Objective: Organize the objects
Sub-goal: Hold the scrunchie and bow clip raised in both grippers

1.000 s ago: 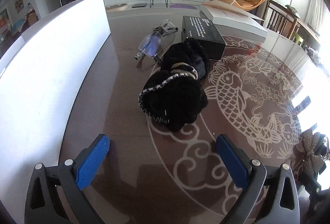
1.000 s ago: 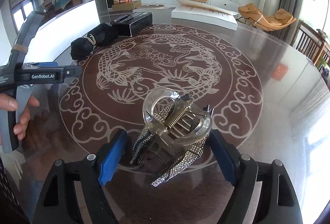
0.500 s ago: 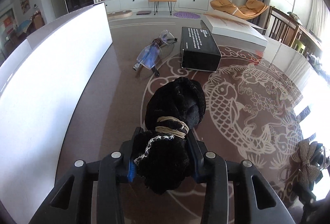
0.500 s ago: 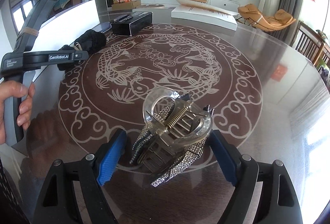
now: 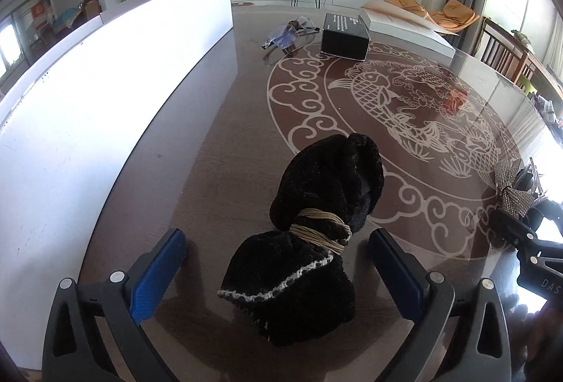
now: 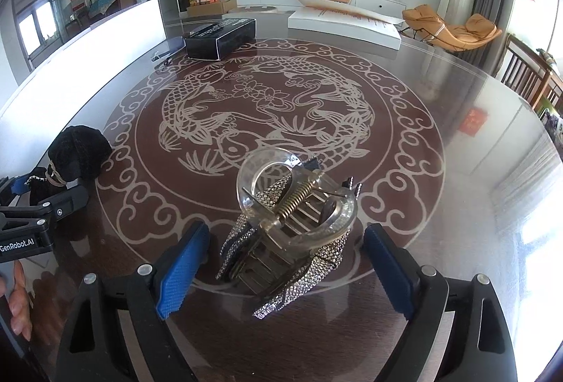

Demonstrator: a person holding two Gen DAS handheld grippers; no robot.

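Observation:
A black fuzzy pouch (image 5: 316, 227) tied with tan cord lies on the dark table between the open jaws of my left gripper (image 5: 278, 262); it also shows in the right wrist view (image 6: 75, 153). A clear hair claw clip with a rhinestone bow (image 6: 292, 234) lies between the open jaws of my right gripper (image 6: 285, 262), not gripped. The clip also shows at the right edge of the left wrist view (image 5: 513, 192). The left gripper's body (image 6: 38, 206) shows at the left of the right wrist view.
A tall white panel (image 5: 105, 90) stands along the table's left side. A black box (image 5: 345, 37), clear glasses (image 5: 285, 37) and a flat white box (image 5: 408, 30) lie at the far end. The table (image 6: 457, 93) has a fish pattern under glass.
My left gripper closed on the black pouch, drew it nearer along the table toward the near left, and has now opened and let it go. The right gripper and clip have not moved.

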